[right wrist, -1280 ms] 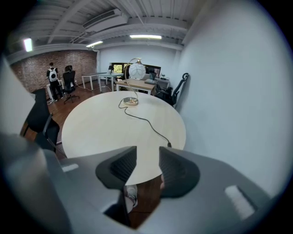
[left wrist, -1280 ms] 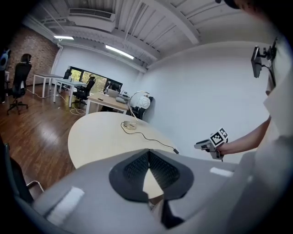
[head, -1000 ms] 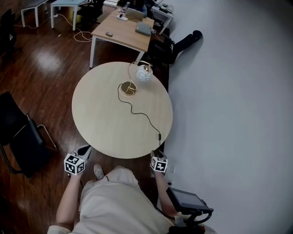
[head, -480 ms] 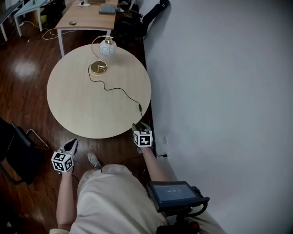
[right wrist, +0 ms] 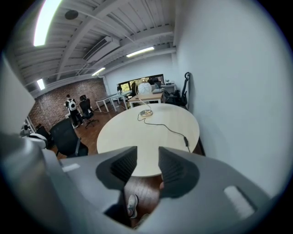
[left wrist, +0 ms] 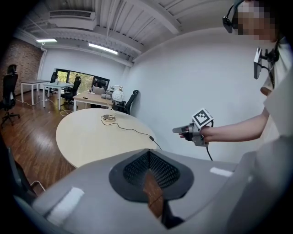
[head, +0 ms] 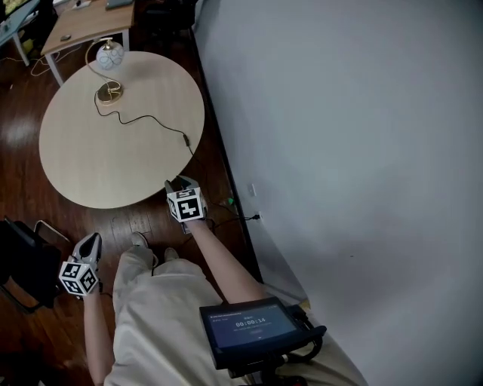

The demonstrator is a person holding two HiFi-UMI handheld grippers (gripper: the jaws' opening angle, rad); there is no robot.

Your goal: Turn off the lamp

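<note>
The lamp (head: 109, 54), a white patterned globe on a curved gold stem and round gold base (head: 109, 93), stands at the far side of the round pale wooden table (head: 90, 166). Its black cord runs across the top to an inline switch (head: 186, 139) near the right rim. My right gripper (head: 181, 184) hovers off the table's near right edge, a short way from the switch, open and empty; its own view shows the lamp (right wrist: 145, 87) far ahead beyond the open gripper (right wrist: 147, 167). My left gripper (head: 90, 241) hangs low at the left, shut on nothing (left wrist: 149, 171).
A white wall (head: 339, 151) runs close along the table's right side, with a socket and plugged cable (head: 253, 217) low on it. A black chair (head: 23, 264) stands at the left, a wooden desk (head: 83, 22) behind the table, and a screen device (head: 249, 328) at the person's waist.
The head view has swung right, so the table and lamp slid to the upper left. The right gripper rose toward the table's right edge; the left gripper drifted down and left.
</note>
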